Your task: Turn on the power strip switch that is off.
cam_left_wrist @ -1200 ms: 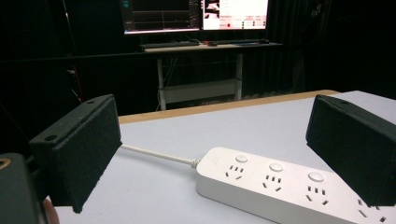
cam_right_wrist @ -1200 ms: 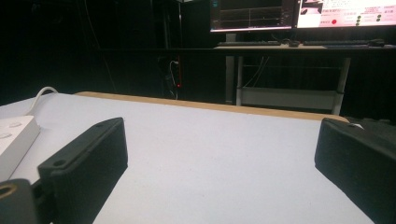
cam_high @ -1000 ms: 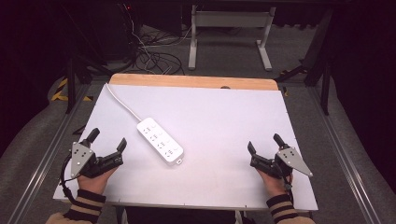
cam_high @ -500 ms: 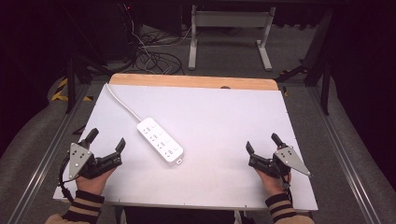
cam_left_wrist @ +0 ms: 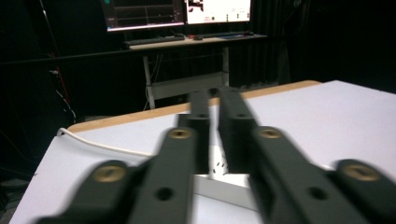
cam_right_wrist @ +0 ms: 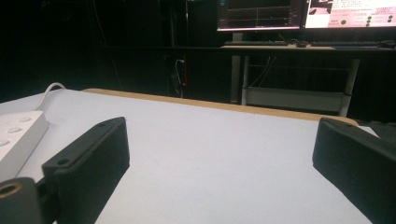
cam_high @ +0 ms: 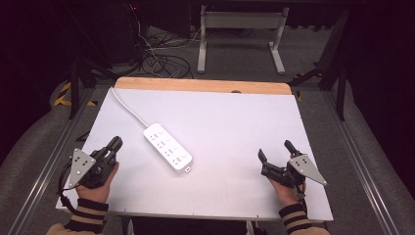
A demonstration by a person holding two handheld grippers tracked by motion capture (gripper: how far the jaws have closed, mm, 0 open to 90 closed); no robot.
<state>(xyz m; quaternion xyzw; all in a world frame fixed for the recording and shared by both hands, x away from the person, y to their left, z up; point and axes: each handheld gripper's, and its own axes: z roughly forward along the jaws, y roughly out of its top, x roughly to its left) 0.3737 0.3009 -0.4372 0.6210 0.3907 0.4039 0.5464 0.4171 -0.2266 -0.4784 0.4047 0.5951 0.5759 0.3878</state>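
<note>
A white power strip [cam_high: 168,147] lies slantwise on the white table [cam_high: 235,122], left of centre. Its white cord [cam_high: 128,108] runs off toward the far left corner. My left gripper [cam_high: 116,143] rests near the table's left front, a short way left of the strip, with its jaws together and nothing between them. In the left gripper view the shut jaws [cam_left_wrist: 210,91] point at the strip [cam_left_wrist: 223,185], which lies just beyond them. My right gripper [cam_high: 274,150] sits at the right front, jaws wide apart and empty. The right gripper view [cam_right_wrist: 219,154] shows the strip's end [cam_right_wrist: 16,135] at far left.
A wooden strip [cam_high: 200,85] edges the table's far side. Beyond it are a metal desk frame [cam_high: 240,29] and loose cables [cam_high: 161,54] on the floor. Monitors [cam_right_wrist: 299,11] glow on a desk in the background. Metal rails run along both sides of the table.
The left gripper's jaws have closed; they stood apart in the earlier frames. The right gripper stays open and has shifted only slightly. The power strip has not moved.
</note>
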